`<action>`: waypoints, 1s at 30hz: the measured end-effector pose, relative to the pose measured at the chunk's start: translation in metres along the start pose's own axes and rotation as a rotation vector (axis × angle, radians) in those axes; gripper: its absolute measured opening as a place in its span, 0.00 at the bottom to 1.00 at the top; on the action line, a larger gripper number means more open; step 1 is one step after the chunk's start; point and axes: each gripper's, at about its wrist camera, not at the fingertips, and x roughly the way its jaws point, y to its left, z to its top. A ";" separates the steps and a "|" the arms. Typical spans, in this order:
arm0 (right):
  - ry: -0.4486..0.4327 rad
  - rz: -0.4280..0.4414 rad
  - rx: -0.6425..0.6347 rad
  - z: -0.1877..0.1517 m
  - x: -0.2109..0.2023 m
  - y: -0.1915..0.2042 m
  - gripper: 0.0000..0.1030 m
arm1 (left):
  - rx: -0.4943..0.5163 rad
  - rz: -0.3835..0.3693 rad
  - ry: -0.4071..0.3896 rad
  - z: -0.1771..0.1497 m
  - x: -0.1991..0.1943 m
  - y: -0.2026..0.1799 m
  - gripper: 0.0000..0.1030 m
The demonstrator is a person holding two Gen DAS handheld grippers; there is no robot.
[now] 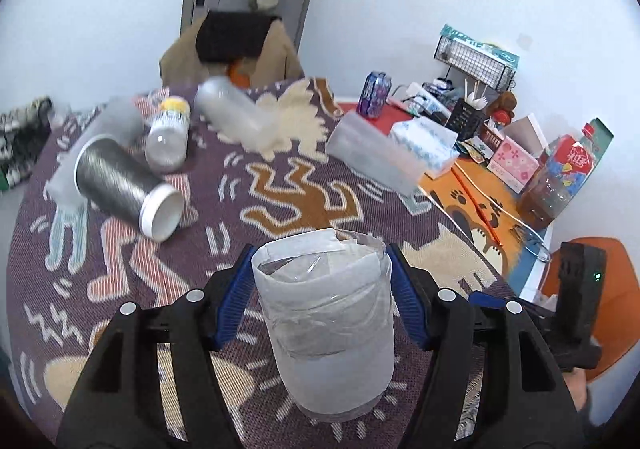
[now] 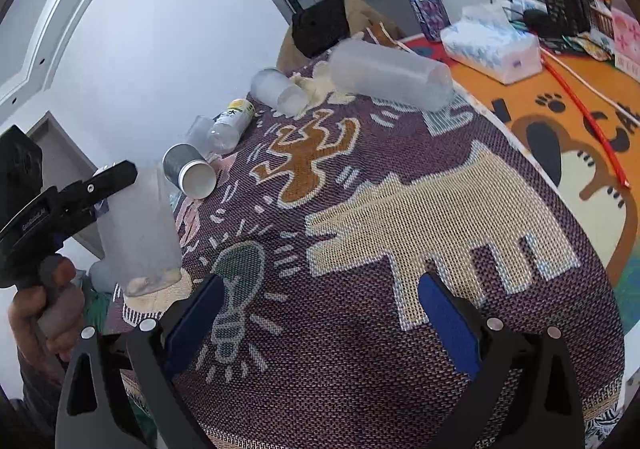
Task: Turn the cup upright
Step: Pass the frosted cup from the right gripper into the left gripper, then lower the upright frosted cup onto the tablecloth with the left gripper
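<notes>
A frosted, tape-wrapped clear cup (image 1: 328,325) stands upright with its mouth up, between the blue pads of my left gripper (image 1: 320,301), which is shut on its sides. In the right wrist view the same cup (image 2: 140,233) rests base-down on the patterned cloth at the table's near-left edge, held by the left gripper (image 2: 102,193). My right gripper (image 2: 316,325) is open and empty, low over the cloth in front. Several other cups lie on their sides: a silver one (image 1: 120,185), frosted ones (image 1: 236,109) (image 1: 376,153).
A patterned woven cloth (image 2: 400,209) covers the table. A small yellow-capped bottle (image 1: 168,133) lies at the far left. At right stand a tissue pack (image 1: 428,141), a blue can (image 1: 374,93), a drink bottle (image 1: 560,173), boxes and a wire rack.
</notes>
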 end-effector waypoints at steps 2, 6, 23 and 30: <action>-0.007 -0.011 -0.016 0.001 -0.002 0.002 0.92 | 0.045 0.028 -0.035 -0.001 -0.001 -0.006 0.63; -0.009 -0.019 -0.038 0.001 -0.003 0.005 0.92 | 0.116 0.065 -0.106 -0.008 0.000 -0.019 0.63; -0.012 -0.056 -0.015 -0.004 -0.013 -0.011 0.92 | 0.222 0.148 -0.173 -0.034 0.046 -0.038 0.64; -0.011 -0.044 -0.023 -0.004 -0.011 -0.005 0.92 | 0.222 0.133 -0.147 -0.039 0.035 -0.036 0.68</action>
